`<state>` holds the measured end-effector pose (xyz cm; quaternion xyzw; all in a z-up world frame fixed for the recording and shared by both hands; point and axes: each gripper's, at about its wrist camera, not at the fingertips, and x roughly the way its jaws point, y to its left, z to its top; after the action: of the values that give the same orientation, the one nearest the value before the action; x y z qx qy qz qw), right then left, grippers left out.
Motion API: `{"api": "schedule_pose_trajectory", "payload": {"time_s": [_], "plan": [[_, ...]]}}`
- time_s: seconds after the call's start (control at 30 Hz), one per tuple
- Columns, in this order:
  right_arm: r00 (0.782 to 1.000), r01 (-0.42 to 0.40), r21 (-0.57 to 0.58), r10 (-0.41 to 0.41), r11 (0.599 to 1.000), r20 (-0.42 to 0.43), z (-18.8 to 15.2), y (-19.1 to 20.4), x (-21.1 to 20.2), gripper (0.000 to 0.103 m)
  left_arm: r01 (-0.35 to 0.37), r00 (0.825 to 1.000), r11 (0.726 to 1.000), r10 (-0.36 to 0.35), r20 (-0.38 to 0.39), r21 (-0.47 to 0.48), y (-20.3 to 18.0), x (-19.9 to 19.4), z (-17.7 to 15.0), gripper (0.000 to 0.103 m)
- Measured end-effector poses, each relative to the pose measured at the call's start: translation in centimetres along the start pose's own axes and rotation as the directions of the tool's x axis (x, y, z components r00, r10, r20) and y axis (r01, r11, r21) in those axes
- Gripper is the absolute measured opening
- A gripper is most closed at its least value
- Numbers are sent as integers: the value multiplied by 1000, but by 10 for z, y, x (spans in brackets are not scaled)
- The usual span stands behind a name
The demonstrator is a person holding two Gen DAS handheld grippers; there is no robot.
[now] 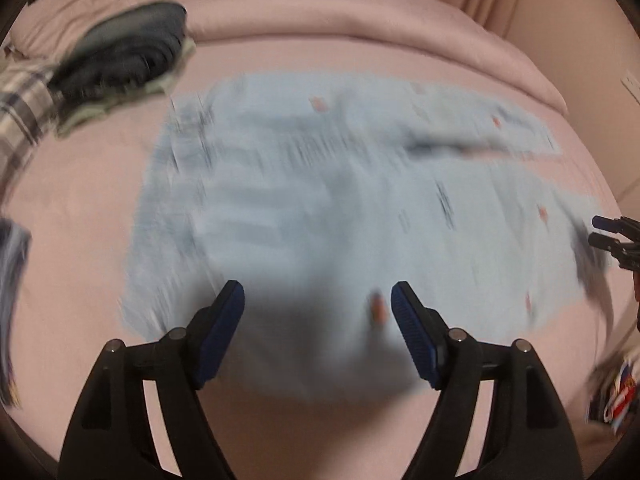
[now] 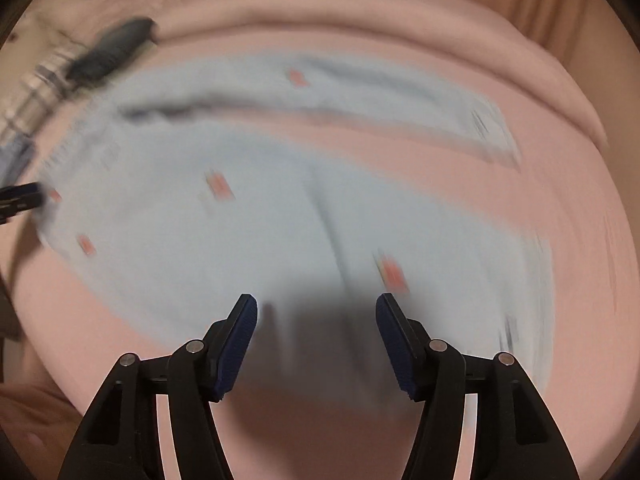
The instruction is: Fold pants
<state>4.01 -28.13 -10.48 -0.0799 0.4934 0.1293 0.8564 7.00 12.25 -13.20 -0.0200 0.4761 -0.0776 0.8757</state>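
Note:
Light blue pants [image 1: 320, 208] with small red marks lie spread on a pink bed; both views are motion-blurred. My left gripper [image 1: 318, 300] is open and empty, over the near edge of the pants at the wide waist end. My right gripper [image 2: 316, 312] is open and empty, over the near edge of the pants [image 2: 280, 208] by a leg. The two legs run apart to the right in the right wrist view. The right gripper's tips show at the right edge of the left wrist view [image 1: 600, 232]. The left gripper's tip shows at the left edge of the right wrist view [image 2: 24, 196].
A dark folded garment [image 1: 124, 60] lies at the far left of the bed on a light cloth, next to plaid fabric [image 1: 20, 108]. A rolled pink duvet [image 1: 360, 12] runs along the far side. More cloth [image 1: 12, 272] sits at the left edge.

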Motion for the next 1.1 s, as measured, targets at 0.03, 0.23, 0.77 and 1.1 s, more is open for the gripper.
{"api": "schedule_pose_trajectory", "payload": {"time_s": [0.03, 0.23, 0.77, 1.1], "plan": [[999, -30, -21, 31, 999, 25, 16, 5, 3, 62, 4, 1000, 1000, -4, 20, -1, 4, 5, 17, 76], [987, -98, -158, 116, 983, 111, 122, 32, 42, 63, -23, 999, 999, 24, 23, -32, 30, 36, 93, 76], [976, -201, -360, 153, 911, -157, 250, 56, 176, 68, 33, 971, 997, -17, -238, 64, 93, 131, 172, 81], [954, -263, -458, 158, 849, -255, 213, 79, 156, 9, 157, 958, 986, -137, -253, 60, 88, 125, 173, 22]]}}
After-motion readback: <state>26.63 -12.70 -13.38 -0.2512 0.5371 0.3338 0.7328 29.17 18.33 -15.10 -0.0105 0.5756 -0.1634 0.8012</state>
